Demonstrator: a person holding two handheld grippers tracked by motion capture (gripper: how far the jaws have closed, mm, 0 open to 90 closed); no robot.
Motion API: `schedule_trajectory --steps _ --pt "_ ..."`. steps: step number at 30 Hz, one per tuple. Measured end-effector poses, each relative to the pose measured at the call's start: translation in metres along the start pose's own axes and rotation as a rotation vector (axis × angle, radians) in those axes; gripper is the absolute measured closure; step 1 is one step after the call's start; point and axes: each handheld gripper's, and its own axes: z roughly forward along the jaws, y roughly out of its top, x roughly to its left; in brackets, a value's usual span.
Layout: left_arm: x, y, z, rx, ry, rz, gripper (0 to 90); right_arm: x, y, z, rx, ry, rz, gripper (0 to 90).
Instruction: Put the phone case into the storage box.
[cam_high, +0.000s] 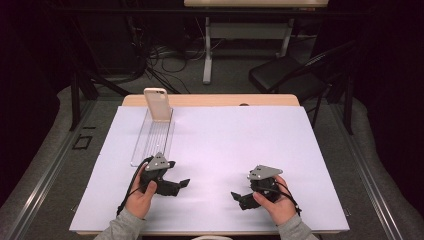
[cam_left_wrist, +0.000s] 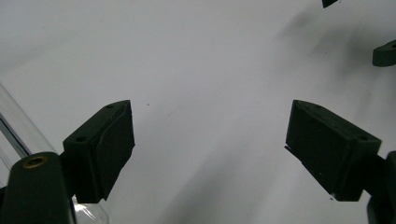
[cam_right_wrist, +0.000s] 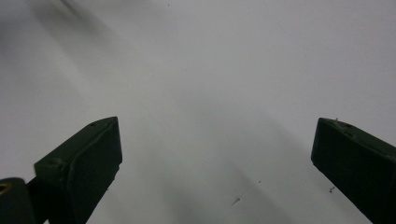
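Note:
A beige phone-shaped slab (cam_high: 157, 104) stands upright at the far end of a clear ribbed plastic rack (cam_high: 150, 142) on the left of the white-covered table (cam_high: 235, 145). My left gripper (cam_high: 181, 185) rests near the front left, just in front of the rack, with its jaws pointing right. In its own view the left gripper (cam_left_wrist: 210, 140) is open over bare white sheet, with the rack's clear edge (cam_left_wrist: 10, 128) at the left. My right gripper (cam_high: 239, 199) lies at the front right, pointing left toward the other. The right gripper (cam_right_wrist: 215, 158) is open with nothing between its jaws.
A black chair (cam_high: 286, 75) stands beyond the table's far right corner. A second table's white leg (cam_high: 207, 50) and floor cables (cam_high: 165, 62) lie behind. The right gripper's jaw tip (cam_left_wrist: 385, 53) shows in the left gripper view.

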Motion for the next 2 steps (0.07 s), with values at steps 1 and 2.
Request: schedule_trajectory --steps 1,2 --pt "0.0001 0.0001 0.0001 -0.001 0.0 0.002 15.7 -0.0001 -0.0001 0.0001 0.001 0.0 -0.001 1.6" --pt "0.0001 0.0002 0.0 0.0 0.0 0.004 15.7 -0.0002 -0.0001 0.0002 0.001 0.0 -0.002 1.7"
